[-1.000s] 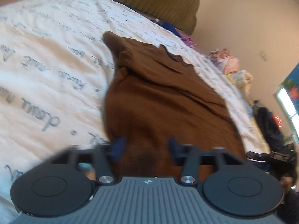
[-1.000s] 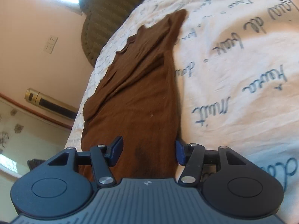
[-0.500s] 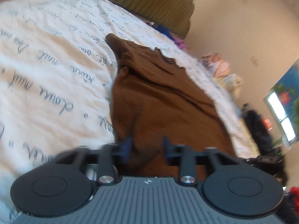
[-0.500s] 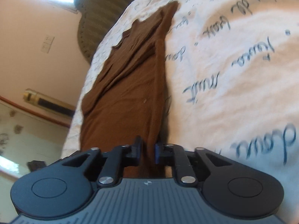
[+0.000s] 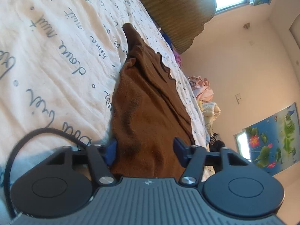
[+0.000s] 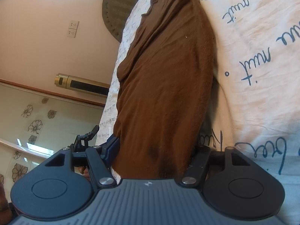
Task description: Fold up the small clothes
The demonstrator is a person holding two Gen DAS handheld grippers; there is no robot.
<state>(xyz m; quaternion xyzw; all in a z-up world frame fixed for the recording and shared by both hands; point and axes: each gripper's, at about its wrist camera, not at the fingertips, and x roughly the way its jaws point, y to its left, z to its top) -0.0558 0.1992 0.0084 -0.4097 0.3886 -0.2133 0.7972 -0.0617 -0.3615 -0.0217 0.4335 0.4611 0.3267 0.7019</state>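
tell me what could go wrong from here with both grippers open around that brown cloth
1. Both the left gripper and the right gripper are open around the brown garment, so it may slump and lose its shape.
2. It lies close to the edge of the bedsheet; a nudge could slide it off.
3. The black cable near the left gripper could snag.

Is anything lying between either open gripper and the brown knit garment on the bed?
Nothing visible. The brown knit garment already runs between the fingers of the left gripper and of the right gripper, both open. Around it only the white script-printed bedsheet shows; a loose black cable curves off to the side.
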